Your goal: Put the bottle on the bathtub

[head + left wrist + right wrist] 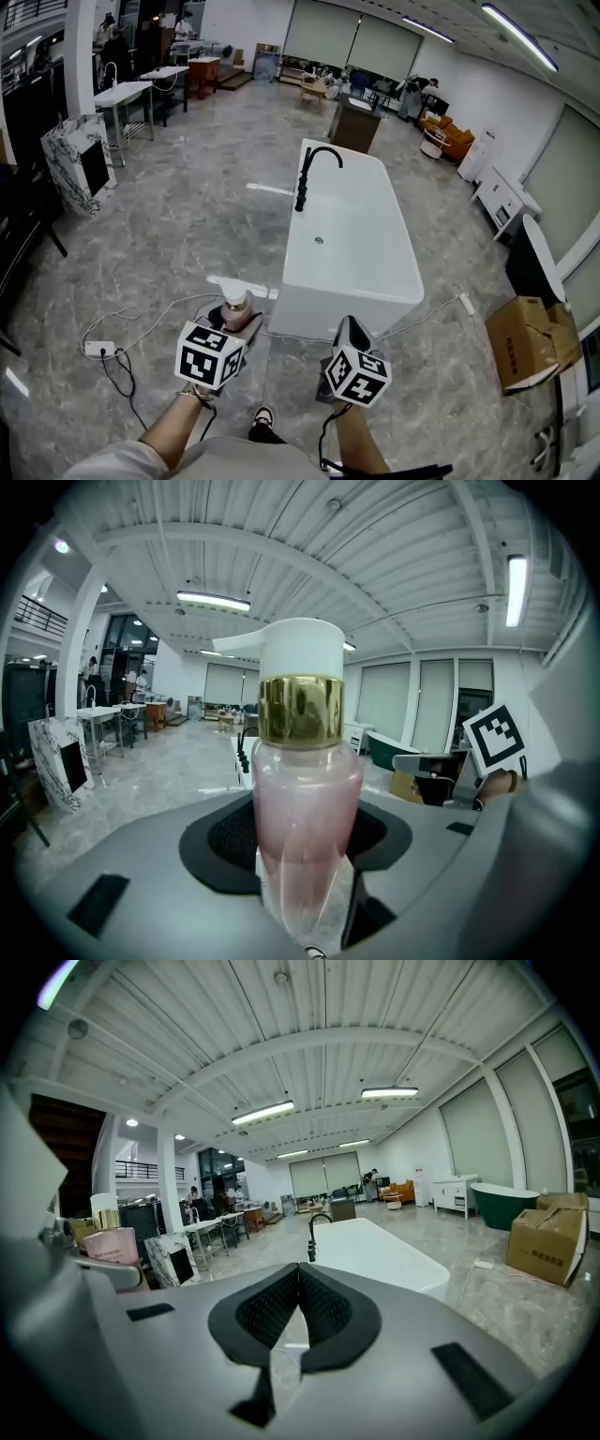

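marble floor [187,216]; bottle [305,780] upright btwn left claw [305,850] pads, gripped.

The head view looks from above, forward and steeply down, with the left gripper [234,323] and right gripper [352,330] close at its bottom edge and the tub [300,314] just beyond. The left gripper view rides low behind its jaws and faces nearly level, so near the bottle [305,817] that it fills the middle. The right gripper view faces the same way, toward the tub. All 3 views share the faucet [309,178]. The left gripper view also catches the right gripper's cube [495,735], and the right gripper view the bottle.
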`<action>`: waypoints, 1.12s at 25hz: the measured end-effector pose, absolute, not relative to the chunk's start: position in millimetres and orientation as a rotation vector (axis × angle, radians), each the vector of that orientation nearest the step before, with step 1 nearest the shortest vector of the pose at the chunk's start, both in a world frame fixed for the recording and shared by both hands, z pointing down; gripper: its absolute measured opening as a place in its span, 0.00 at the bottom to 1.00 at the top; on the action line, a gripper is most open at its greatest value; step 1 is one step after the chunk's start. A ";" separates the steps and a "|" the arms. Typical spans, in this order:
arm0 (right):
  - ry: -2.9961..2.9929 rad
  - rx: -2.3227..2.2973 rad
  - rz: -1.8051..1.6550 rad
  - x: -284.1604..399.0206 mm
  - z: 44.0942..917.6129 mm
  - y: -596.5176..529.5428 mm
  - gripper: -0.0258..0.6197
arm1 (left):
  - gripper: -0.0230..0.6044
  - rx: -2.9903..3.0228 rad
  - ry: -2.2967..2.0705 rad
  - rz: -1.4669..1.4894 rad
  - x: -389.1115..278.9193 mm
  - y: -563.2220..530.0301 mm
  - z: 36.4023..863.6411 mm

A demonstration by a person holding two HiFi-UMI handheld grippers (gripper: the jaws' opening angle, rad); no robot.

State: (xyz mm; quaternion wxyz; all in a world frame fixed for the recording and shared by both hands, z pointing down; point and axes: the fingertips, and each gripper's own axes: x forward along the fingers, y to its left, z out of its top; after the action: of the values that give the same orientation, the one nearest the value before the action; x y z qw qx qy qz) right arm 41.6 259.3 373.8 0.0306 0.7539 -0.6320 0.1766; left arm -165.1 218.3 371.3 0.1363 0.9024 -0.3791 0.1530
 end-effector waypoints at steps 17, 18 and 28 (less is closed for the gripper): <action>-2.012 2.270 0.578 105.8 375.3 143.2 0.08 | 0.42 2.594 -1.149 0.447 -102.1 108.5 367.4; -2.013 2.269 0.581 110.1 375.5 138.7 0.08 | 0.42 2.593 -1.151 0.446 -98.7 104.0 366.9; -2.023 2.247 0.637 136.0 390.0 110.4 0.08 | 0.42 2.557 -1.173 0.477 -79.5 79.4 377.8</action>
State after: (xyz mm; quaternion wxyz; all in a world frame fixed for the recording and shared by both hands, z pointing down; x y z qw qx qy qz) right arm 136.0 110.4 390.0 0.0262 0.7270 -0.6545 0.2061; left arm -79.5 79.4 377.8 0.1440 0.8869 -0.4067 0.1653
